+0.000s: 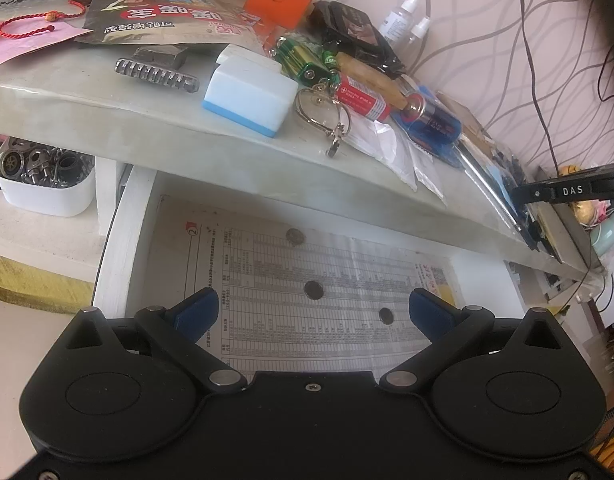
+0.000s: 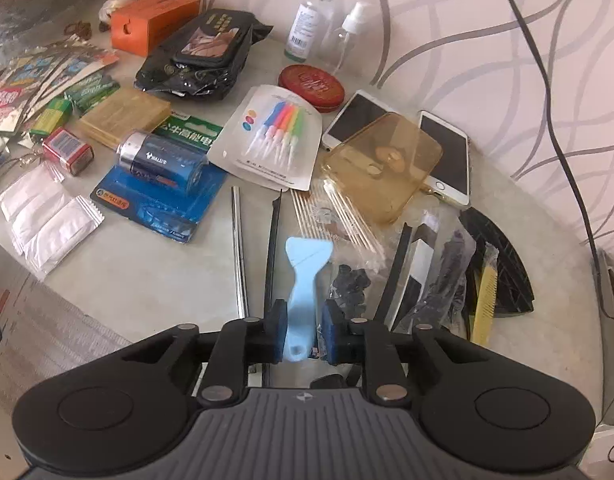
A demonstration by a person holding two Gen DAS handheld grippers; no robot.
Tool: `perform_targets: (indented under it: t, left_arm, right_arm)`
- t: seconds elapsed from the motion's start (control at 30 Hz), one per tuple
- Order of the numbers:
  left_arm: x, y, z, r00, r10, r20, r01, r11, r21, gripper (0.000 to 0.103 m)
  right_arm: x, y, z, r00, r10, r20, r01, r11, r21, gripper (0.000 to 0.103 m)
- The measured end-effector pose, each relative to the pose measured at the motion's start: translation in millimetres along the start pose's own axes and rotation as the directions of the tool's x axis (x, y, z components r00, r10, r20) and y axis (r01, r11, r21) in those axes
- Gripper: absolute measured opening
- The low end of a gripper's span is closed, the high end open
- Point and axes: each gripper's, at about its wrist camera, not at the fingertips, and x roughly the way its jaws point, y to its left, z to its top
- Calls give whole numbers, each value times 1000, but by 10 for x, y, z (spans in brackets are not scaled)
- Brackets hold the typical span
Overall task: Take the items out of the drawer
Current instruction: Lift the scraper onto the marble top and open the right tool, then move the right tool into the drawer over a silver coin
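Drawer [image 1: 123, 240]: pulled out beneath the surface [image 1: 235, 128], lined with a printed sheet [image 1: 307, 280]; only three small dark round pieces remain on it — one near the back [image 1: 294, 236], one mid-way [image 1: 313, 290], one nearer the front right [image 1: 386, 315].

Blue scraper [image 2: 303, 276]: this item is out of the drawer and over the surface, its handle between the pads of the right hand-held gripper [image 2: 303, 330]; the flat blade points away from the camera.

Right hand-held gripper: narrow; the left pad looks to touch the handle, while a thin gap seems to show at the right pad, so the grip reads as slack at best and the scraper may be about to be set down.

Left hand-held gripper [image 1: 313, 308]: jaws wide, nothing between them, poised above the drawer lining.

Done so far: judging by the crowd on the surface — batteries [image 2: 163, 158], packets [image 2: 47, 216], phones [image 2: 447, 156], spray bottles [image 2: 311, 16], a toothpick bundle [image 2: 339, 216] — most of the drawer's contents seem to be already out.

Left to do: release the scraper, then likely fetch the three round pieces.

Hard to tell: whether the round pieces are coins or button cells; whether the scraper's blade rests on the surface or hangs just above it.

Hidden: the drawer's rear under the surface edge, its front behind the left hand-held gripper's body.
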Motion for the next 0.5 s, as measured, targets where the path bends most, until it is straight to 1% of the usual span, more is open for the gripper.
perform_targets:
  t: [0.1,0.2,0.3,0.37,0.4,0.43,0.47,0.5]
  left_arm:
    - [1,-3,1,1000,0,-1,0,1000,3,103]
    - [5,-5,4,1000,-1,-2,1,1000,4,103]
    - [2,1,4,1000,-5,1,5,1000,0,103]
    - [-1,6,3,1000,-7,4,7,1000,-4,103]
    - [-2,8,3,1000,-6,6,6,1000,-6,103]
    - [-3,10,4,1000,-4,7,4,1000,-8,103]
    - [-5,13,5,1000,-1,9,2,1000,-11,103]
    - [-7,17,5,1000,0,10,0,1000,-13,103]
  right_arm:
    - [-91,10,-50,999,23,32,-23,1000,2,21]
    - [-284,98,-167,991,92,95,-91,996,-17,21]
    - [-475,294,-376,967,205,149,-192,976,-99,21]
    - [-512,485,-560,947,286,149,-260,950,-171,21]
    - [-490,576,-645,939,312,142,-282,939,-197,22]
    - [-436,686,-745,936,326,135,-292,930,-223,30]
    - [-367,780,-835,934,332,133,-293,924,-245,35]
    - [-290,861,-924,934,334,129,-292,918,-267,35]
